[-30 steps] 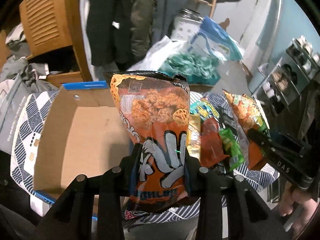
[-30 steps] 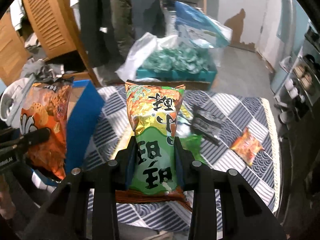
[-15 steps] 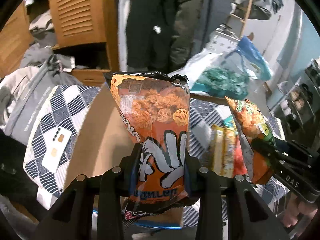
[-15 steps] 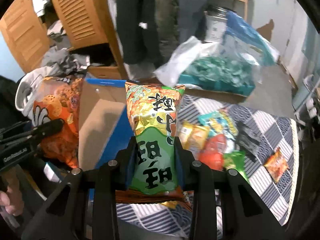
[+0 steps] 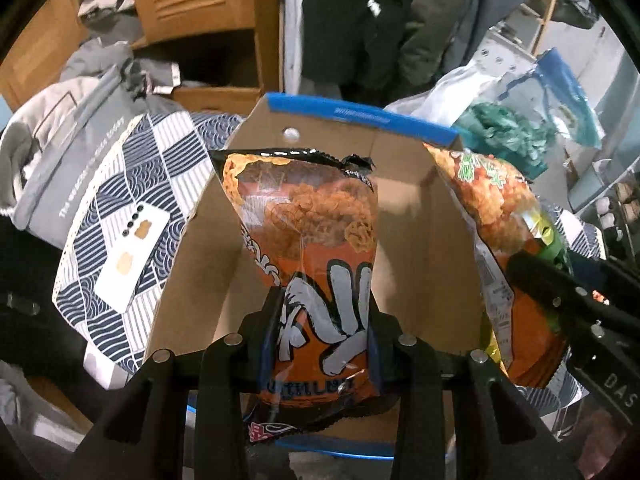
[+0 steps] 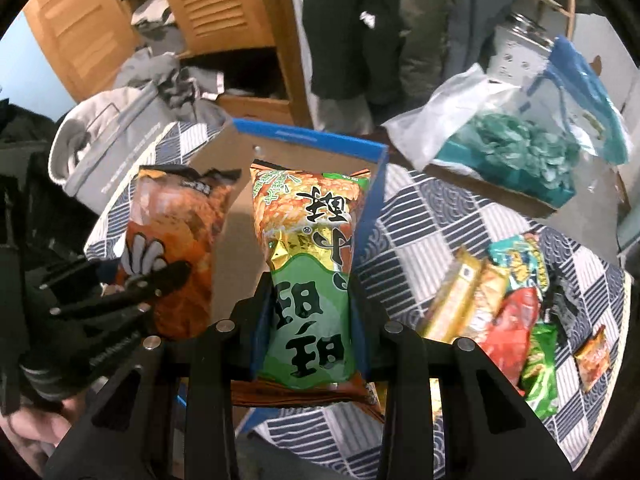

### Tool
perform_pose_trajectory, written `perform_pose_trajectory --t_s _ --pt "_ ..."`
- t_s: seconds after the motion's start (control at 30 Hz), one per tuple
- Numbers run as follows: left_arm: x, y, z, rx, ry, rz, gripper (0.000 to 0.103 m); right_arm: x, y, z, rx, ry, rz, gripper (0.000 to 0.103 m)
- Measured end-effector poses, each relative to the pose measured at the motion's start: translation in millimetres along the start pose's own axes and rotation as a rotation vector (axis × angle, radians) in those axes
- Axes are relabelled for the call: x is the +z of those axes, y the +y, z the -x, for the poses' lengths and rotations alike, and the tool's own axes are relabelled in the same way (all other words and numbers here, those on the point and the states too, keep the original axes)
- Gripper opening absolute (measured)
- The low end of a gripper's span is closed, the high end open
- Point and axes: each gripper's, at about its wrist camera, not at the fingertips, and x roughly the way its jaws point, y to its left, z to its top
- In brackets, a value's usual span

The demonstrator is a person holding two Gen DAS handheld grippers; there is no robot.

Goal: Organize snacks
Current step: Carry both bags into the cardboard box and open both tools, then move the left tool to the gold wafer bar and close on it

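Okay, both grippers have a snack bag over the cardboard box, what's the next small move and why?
Probably lower both bags into the open blue-edged cardboard box. The left gripper clamps the orange snack bag, the right gripper the green-and-orange snack bag, and both hang above the box's bare floor.

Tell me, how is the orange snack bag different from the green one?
The orange bag, in the left gripper, shows a white cartoon hand; the green bag, in the right gripper, bears big black characters. The orange bag's top edge is black, the green bag's orange. Both are clamped upright over the cardboard box.
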Motion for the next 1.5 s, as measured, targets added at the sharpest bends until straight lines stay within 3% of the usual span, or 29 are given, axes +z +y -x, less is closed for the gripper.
perform_pose_trajectory --t_s 0.33,0.63,0.77,1.0,1.13,1.3,1.37,1.5 --pt "-1.3 11.8 -12.6 0.094 0.005 -0.011 0.037 8.2 24.2 -29.3 0.013 0.051 0.028 0.033" --pt "-3.9 27.4 -3.7 0.054 -0.001 0.044 0.046 5.6 25.2 -44.8 0.026 0.092 0.011 0.037" --pt "-2.4 25.2 2.2 0.038 -0.015 0.038 0.048 3.3 24.5 -42.6 0.032 0.081 0.004 0.052" --pt "0.4 14.5 9.1 0.014 -0.028 0.031 0.048 1.2 14.5 -31.4 0.037 0.059 -0.034 0.058" --pt "0.9 4.4 12.9 0.009 -0.038 0.016 0.058 -1.9 3.2 -18.8 0.03 0.032 -0.065 0.066" --pt "1.7 -14.8 21.9 -0.01 -0.066 -0.018 0.064 -7.3 -17.8 -4.3 0.011 0.007 -0.102 0.067" --pt "2.7 -22.4 23.9 -0.023 -0.071 -0.028 0.071 -9.7 -28.0 1.3 -0.002 -0.001 -0.119 0.067" --pt "5.0 -43.0 27.1 -0.04 -0.077 -0.057 0.071 -16.8 -49.0 10.3 -0.023 -0.013 -0.15 0.067"
